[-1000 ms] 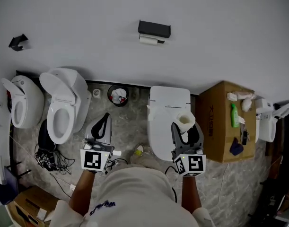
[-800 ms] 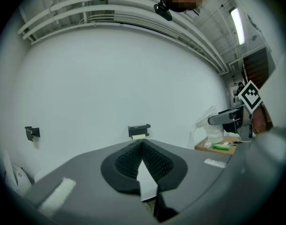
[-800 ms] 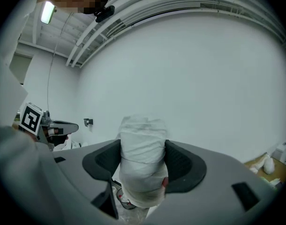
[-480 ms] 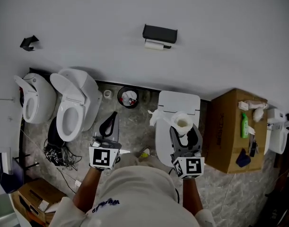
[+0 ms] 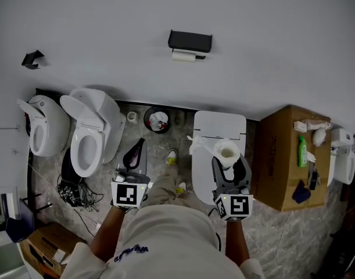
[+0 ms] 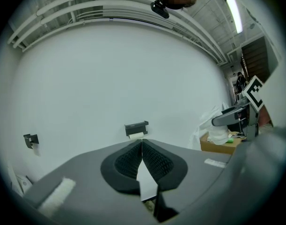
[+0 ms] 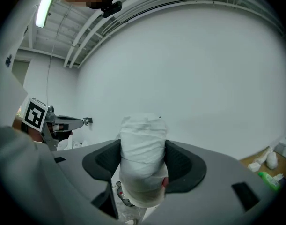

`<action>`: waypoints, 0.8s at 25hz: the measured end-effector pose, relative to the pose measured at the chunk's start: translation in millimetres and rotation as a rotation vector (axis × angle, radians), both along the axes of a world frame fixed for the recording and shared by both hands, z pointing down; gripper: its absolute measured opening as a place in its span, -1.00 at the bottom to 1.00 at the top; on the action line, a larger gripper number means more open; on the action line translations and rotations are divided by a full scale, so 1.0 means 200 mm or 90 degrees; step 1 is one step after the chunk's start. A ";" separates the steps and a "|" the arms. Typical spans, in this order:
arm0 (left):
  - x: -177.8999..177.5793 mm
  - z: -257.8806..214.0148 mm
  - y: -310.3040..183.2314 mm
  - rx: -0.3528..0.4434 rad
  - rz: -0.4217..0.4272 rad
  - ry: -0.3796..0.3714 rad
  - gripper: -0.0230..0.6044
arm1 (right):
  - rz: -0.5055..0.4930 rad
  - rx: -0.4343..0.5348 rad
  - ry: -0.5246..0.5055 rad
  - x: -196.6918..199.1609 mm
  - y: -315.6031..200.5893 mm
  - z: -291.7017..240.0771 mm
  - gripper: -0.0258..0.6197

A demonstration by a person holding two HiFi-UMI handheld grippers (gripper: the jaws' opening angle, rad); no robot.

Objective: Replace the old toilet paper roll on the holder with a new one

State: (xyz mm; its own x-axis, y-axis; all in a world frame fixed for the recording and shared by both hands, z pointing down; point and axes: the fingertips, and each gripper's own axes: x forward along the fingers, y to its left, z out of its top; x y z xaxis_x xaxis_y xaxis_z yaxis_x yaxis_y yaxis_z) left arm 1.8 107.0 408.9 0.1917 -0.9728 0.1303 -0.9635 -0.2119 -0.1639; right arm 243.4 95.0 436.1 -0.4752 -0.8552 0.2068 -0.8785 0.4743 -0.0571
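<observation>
We are stepping toward the wall. One shoe [image 5: 172, 156] is now showing ahead of the other on the floor, where a second ago only one was in sight, and both hands are riding along with the body.

The grip itself is not changing. The right tongs [image 5: 229, 164] are staying spread wide around the new roll [image 5: 227, 151], pads pressing its wrapped sides, and are carrying it above the closed toilet [image 5: 219, 127]. The left tongs [image 5: 139, 147] are staying pressed together with nothing between them, pointing at the wall.

The holder [image 5: 190, 40] is hanging well ahead on the wall, and the old roll [image 5: 183, 55] is sitting just under it, untouched. We judge that we are only closing the gap, and the swap itself is not yet starting. The empty left tongs are looking like the ones to take the old roll off, since the right ones are occupied, and they will need to open first.
</observation>
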 end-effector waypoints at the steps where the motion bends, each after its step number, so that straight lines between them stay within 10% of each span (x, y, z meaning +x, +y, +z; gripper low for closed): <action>1: 0.01 0.01 -0.02 0.001 0.003 -0.005 -0.92 | 0.006 -0.001 0.002 0.02 -0.02 0.01 -0.04; 20: -0.06 0.20 -0.75 -0.011 0.052 -0.021 -0.75 | 0.055 0.011 0.076 -0.01 -0.60 -0.04 -0.04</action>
State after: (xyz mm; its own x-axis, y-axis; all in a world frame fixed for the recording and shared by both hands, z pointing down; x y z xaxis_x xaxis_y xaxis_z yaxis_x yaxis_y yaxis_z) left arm -10.9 -43.9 448.0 0.2661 -0.9514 0.1550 -0.9368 -0.2931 -0.1908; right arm 241.2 -25.8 427.6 -0.3722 -0.8958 0.2429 -0.9162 0.3964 0.0579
